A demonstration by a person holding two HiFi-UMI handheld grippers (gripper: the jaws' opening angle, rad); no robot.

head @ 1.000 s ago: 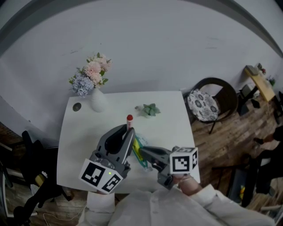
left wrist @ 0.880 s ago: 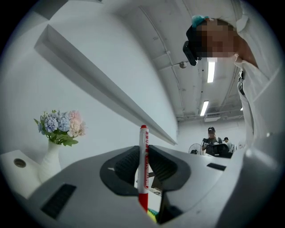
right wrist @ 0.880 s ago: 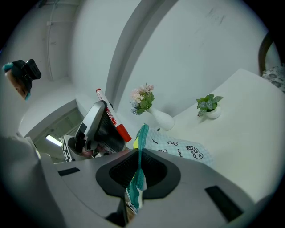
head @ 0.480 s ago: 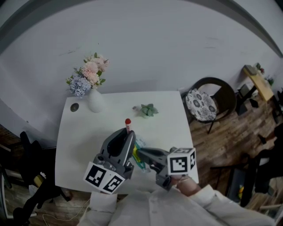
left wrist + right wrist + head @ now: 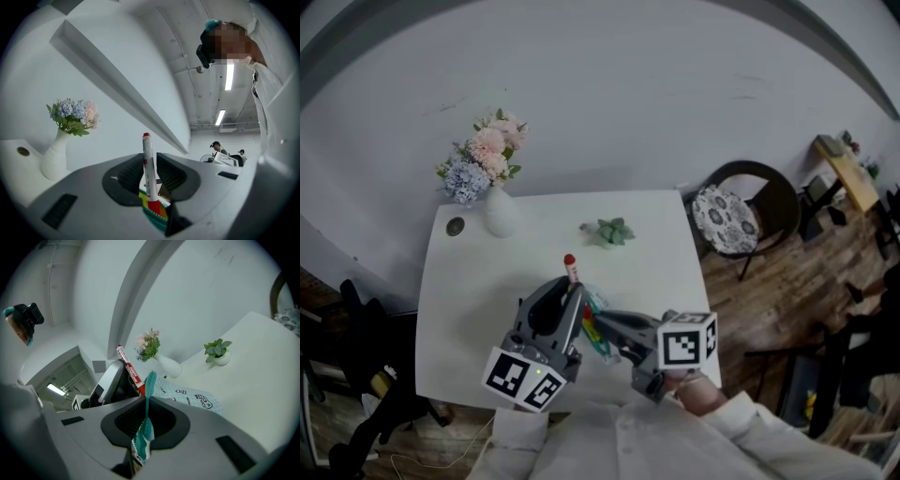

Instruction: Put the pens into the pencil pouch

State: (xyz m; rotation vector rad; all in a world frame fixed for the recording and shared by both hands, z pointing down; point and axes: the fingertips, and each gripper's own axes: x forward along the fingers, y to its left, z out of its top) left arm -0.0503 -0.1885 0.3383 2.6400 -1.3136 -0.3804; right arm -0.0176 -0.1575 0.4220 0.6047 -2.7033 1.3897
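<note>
My left gripper (image 5: 572,300) is shut on a white marker (image 5: 571,270) with a red cap, held upright. In the left gripper view the marker (image 5: 149,171) stands between the jaws, and its red lower end dips into the pouch's striped, colourful opening (image 5: 157,213). My right gripper (image 5: 598,324) is shut on the teal zipper edge (image 5: 147,416) of the pencil pouch (image 5: 187,397), a pale blue fabric with small prints, and holds that edge up off the white table (image 5: 656,272). In the right gripper view the marker (image 5: 129,369) and the left gripper (image 5: 112,383) sit just behind that edge.
A white vase of pink and blue flowers (image 5: 499,214) stands at the table's far left corner, next to a small dark round object (image 5: 455,226). A little potted plant (image 5: 607,232) sits at the far middle. A chair with a patterned cushion (image 5: 745,220) is right of the table.
The left gripper has come down a little with the marker, whose lower end now sits deeper in the pouch opening. The right gripper has kept still on the pouch edge.
</note>
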